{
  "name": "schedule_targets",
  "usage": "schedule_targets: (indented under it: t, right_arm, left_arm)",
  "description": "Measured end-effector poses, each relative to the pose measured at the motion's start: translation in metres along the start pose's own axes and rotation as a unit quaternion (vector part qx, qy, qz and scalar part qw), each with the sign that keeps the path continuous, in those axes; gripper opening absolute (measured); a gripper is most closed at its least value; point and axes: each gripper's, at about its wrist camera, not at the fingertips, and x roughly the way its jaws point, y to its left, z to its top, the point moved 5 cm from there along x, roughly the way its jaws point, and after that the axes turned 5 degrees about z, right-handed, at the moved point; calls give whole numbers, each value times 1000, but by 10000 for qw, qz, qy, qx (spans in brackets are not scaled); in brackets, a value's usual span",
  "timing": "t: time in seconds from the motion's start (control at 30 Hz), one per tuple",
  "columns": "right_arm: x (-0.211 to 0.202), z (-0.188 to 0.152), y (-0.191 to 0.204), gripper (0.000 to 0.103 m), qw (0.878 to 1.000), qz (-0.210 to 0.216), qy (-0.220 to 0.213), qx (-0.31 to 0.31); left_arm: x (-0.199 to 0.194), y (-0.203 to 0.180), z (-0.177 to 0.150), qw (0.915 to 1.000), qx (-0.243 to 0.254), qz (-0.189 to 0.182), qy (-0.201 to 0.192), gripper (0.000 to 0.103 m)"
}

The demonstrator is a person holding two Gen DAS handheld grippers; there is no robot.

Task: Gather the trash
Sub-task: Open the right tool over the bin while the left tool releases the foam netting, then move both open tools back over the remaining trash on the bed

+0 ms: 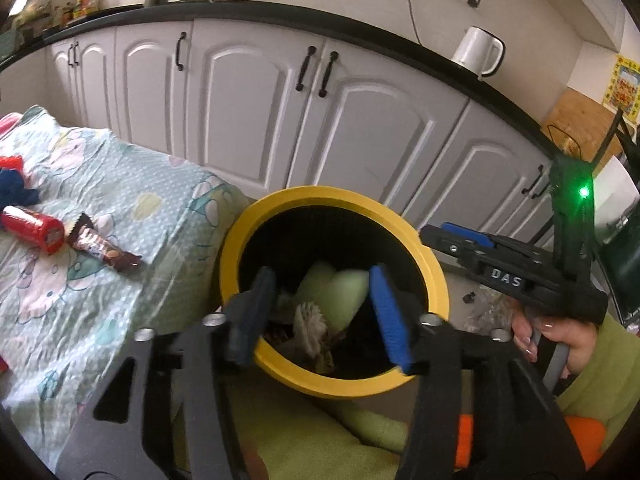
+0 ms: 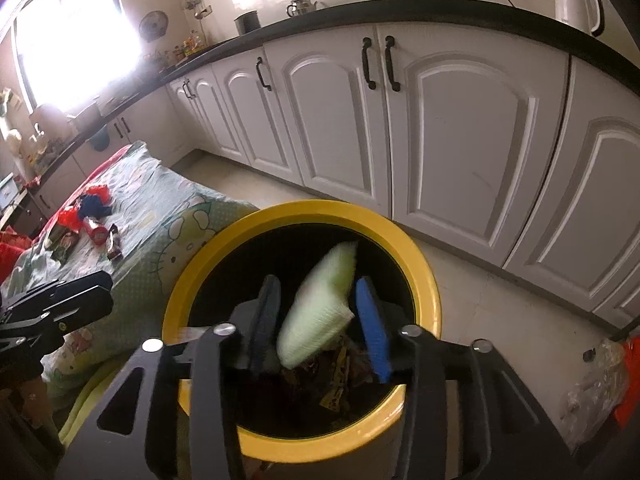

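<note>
A black bin with a yellow rim [image 1: 332,196] [image 2: 320,210] stands beside a cloth-covered surface [image 1: 120,200]. My left gripper [image 1: 322,276] hangs open over the bin's mouth with nothing between its pads. My right gripper [image 2: 317,282] is also open above the bin. A pale green spongy piece [image 2: 320,312] [image 1: 336,288] shows blurred and loose between its fingers, over wrappers lying in the bin. On the cloth lie a red tube packet [image 1: 34,228] and a brown snack wrapper [image 1: 104,248]. In the left wrist view the right gripper [image 1: 432,234] sits at the bin's right edge.
White cabinet doors [image 2: 460,132] under a black countertop run behind the bin, with a white kettle [image 1: 478,52] on top. A clear plastic bag [image 2: 592,380] lies on the floor to the right. A hand in a green sleeve [image 1: 560,336] holds the right gripper. A blue cloth [image 1: 16,188] lies on the covered surface.
</note>
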Motion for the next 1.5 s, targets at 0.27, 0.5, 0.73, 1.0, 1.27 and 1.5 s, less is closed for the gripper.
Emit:
schedule_targets:
  t: [0.27, 0.5, 0.73, 1.0, 1.27, 1.5]
  right_arm:
    - [-9, 7, 5, 60, 9998, -13, -170, -42]
    - [-23, 15, 15, 74, 9991, -5, -398, -166]
    - [-37, 24, 35, 80, 9973, 81, -631, -371]
    - [-46, 34, 63, 82, 9947, 196, -776, -640]
    - [-45, 39, 87, 82, 9934, 371, -756, -780]
    - [-39, 42, 118, 83, 9910, 552, -709, -996]
  left_arm:
    - [-10, 12, 3, 9997, -168, 176, -102, 81]
    - [-28, 21, 8, 9974, -118, 579, -409, 92]
    - [-43, 32, 11, 9947, -155, 814, -605, 92]
    - [-64, 50, 15, 9903, -299, 1007, -904, 92]
    - [-86, 73, 15, 9848, -457, 1214, -1152, 92]
    - [-105, 96, 14, 9776, -611, 1470, -1376, 92]
